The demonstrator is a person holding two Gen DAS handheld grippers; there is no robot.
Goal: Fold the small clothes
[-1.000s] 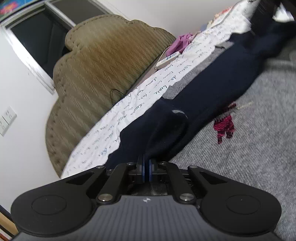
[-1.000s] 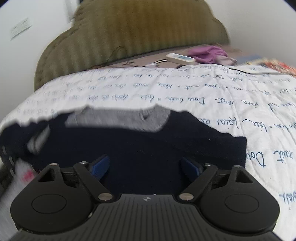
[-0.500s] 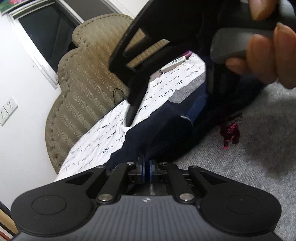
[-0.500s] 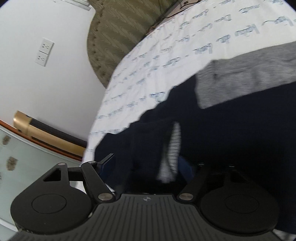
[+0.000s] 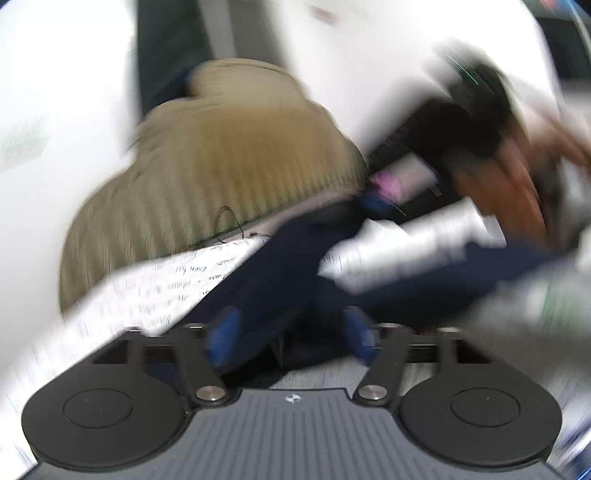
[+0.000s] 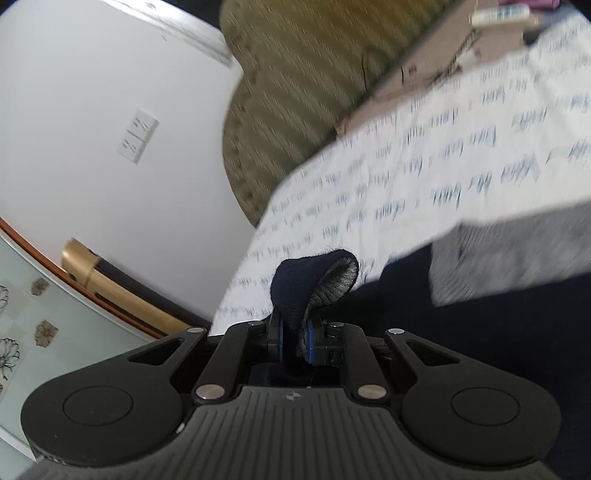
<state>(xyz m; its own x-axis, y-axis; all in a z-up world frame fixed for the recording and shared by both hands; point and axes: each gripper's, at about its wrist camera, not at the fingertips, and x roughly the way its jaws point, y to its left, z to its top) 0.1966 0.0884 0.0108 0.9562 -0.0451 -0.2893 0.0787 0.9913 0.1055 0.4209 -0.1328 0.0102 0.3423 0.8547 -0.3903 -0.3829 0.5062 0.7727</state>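
Note:
A small navy garment with a grey lining [image 6: 498,317] lies on a white quilt with blue script [image 6: 424,166]. My right gripper [image 6: 295,341] is shut on a bunched fold of the garment [image 6: 314,280], navy outside and grey inside, which sticks up between the pads. In the blurred left wrist view my left gripper [image 5: 291,336] is open, its blue pads [image 5: 221,336] wide apart, with the navy garment [image 5: 280,273] lying just ahead between them. The person's hand with the right gripper [image 5: 517,177] shows blurred at the upper right.
An olive padded headboard [image 6: 295,81] stands behind the bed. A white remote [image 6: 498,14] and a purple cloth [image 5: 386,184] lie on a shelf by it. A wall with a socket plate [image 6: 137,140] is on the left. Grey fabric [image 5: 535,306] lies to the right.
My left gripper has opened and let go of the navy garment. My right gripper has closed on a fold of it. Both views have swung fast and are blurred.

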